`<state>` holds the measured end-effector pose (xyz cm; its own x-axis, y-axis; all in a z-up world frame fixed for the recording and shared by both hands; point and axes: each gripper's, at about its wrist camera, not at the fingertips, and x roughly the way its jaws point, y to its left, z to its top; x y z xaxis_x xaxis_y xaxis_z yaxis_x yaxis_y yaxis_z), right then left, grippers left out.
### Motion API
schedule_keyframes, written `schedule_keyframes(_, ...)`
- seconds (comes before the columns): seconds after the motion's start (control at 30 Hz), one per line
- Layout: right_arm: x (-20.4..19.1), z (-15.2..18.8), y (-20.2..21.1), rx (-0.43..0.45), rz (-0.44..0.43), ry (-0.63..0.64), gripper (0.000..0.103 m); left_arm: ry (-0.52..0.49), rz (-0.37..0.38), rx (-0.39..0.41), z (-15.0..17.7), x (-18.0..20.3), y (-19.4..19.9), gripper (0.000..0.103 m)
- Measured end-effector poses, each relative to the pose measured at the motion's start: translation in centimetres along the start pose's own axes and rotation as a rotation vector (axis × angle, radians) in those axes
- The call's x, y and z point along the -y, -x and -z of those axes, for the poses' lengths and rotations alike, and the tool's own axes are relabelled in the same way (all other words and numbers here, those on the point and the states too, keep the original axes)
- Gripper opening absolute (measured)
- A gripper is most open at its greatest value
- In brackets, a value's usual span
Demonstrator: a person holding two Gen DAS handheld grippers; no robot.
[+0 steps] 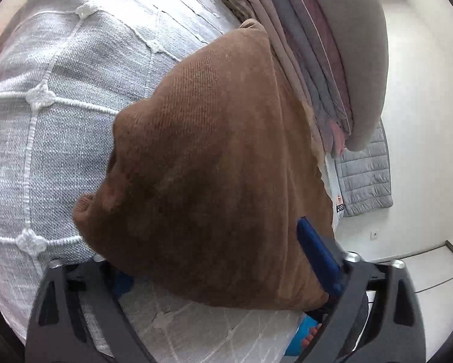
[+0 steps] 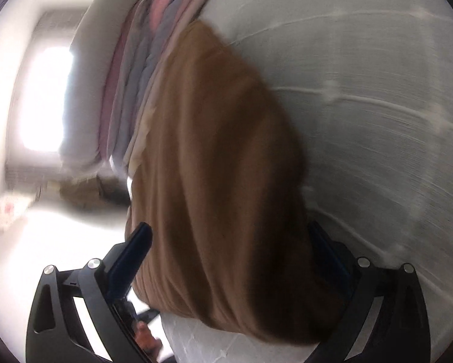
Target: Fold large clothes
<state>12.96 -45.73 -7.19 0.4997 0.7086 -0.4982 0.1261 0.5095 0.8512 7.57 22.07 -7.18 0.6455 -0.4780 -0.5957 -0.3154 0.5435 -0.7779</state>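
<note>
A folded brown knit garment (image 1: 214, 157) lies on a pale grey bedspread (image 1: 60, 96). It fills the middle of both views and also shows in the right wrist view (image 2: 220, 157), which is blurred. My left gripper (image 1: 217, 266) has its blue fingers (image 1: 317, 254) spread wide, one on each side of the bundle; the left finger is mostly hidden under the cloth. My right gripper (image 2: 229, 257) also straddles the bundle with its blue fingers (image 2: 135, 251) wide apart. The cloth fills the space between the pads.
A stack of folded clothes (image 1: 323, 69) in grey, mauve and taupe lies beyond the brown garment, also in the right wrist view (image 2: 141, 69). A grey quilted item (image 1: 365, 175) lies on the white floor. A bright window (image 2: 44, 96) is at the left.
</note>
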Motion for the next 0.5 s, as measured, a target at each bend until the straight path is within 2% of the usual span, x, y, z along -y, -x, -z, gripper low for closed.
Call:
schedule_keyframes(0.03,0.0,0.3,0.1,-0.010,-0.013,0.007,0.068,0.005,0.003,-0.017,-0.2,-0.7,0.1,0.050)
schedule_keyframes(0.07,0.3,0.2,0.2,-0.011,-0.024,-0.002,0.039,0.018,0.018,-0.029,-0.5,-1.2,0.1,0.035)
schedule_keyframes(0.13,0.2,0.3,0.6,0.001,-0.054,0.009,0.037,0.017,0.033,-0.037,-0.5,-1.6,0.3,0.026)
schedule_keyframes(0.27,-1.1,0.7,1.8,0.041,-0.108,0.029,0.031,-0.147,-0.049,0.029,0.3,1.7,1.9,0.018)
schedule_keyframes(0.4,-3.7,1.3,3.9,0.057,-0.165,0.078,0.027,-0.237,-0.012,0.051,0.1,5.4,4.6,0.016)
schedule_keyframes(0.5,-5.4,2.6,5.6,0.051,-0.188,0.121,0.025,-0.262,0.018,0.058,0.4,7.1,7.0,0.015)
